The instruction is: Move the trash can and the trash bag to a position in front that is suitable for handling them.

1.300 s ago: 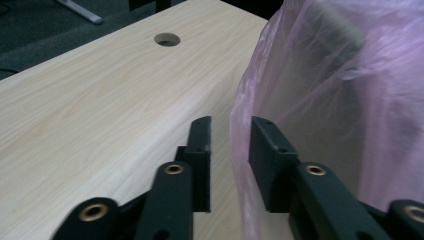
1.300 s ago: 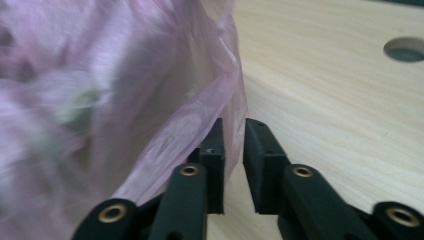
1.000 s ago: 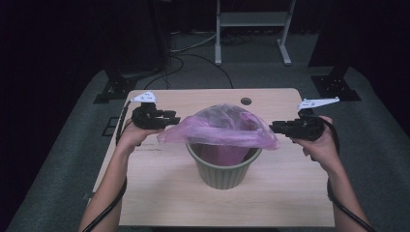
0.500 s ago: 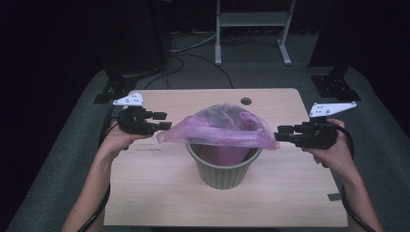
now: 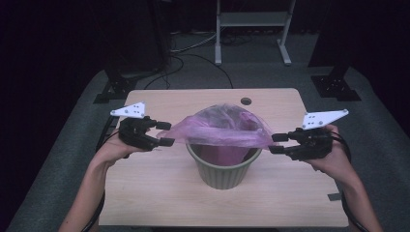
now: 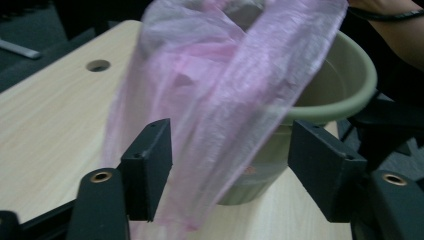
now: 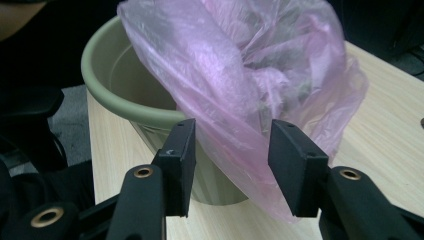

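Now the left gripper [image 5: 163, 133] is at the left of the table [image 5: 159, 208], and its jaws stand wide apart. In the left gripper view the edge of the pink plastic bag [image 6: 220, 100] hangs between these jaws, beside the left one, but the jaws do not close on it. The bag is thin and half transparent, with many wrinkles, and it is stretched across the mouth of the green pot [image 5: 223, 166], which stands in the middle of the table. In the high view its two ends reach out sideways toward both grippers, while its middle rises like a dome above the rim. The part of the bag inside the pot is dark, and I cannot tell how deep it goes. The lower end of the bag is cut off at the bottom edge of the left gripper view. At the right, the right gripper [image 5: 277, 143] also has its jaws open, narrower, with the bag's other end between them and not pinched. No writing can be read on the bag or the pot.
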The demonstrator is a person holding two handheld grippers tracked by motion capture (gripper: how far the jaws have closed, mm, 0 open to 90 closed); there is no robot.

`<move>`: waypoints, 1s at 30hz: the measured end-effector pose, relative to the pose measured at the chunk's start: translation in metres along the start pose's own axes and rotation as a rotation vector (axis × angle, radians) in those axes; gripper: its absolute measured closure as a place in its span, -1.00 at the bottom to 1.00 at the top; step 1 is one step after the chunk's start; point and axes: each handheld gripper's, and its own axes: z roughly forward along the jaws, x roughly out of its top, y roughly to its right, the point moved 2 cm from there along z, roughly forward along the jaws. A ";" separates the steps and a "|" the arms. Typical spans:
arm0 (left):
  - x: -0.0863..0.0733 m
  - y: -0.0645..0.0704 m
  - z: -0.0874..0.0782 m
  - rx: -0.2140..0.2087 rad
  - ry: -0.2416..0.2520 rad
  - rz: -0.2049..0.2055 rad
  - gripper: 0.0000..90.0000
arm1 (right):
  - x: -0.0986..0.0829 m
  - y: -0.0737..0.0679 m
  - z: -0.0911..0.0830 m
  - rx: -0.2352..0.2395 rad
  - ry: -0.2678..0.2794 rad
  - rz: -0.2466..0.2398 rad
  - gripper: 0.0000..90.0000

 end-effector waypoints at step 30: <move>-0.007 0.021 0.027 -0.049 -0.077 0.138 0.98 | -0.005 -0.017 0.019 0.015 -0.103 -0.007 1.00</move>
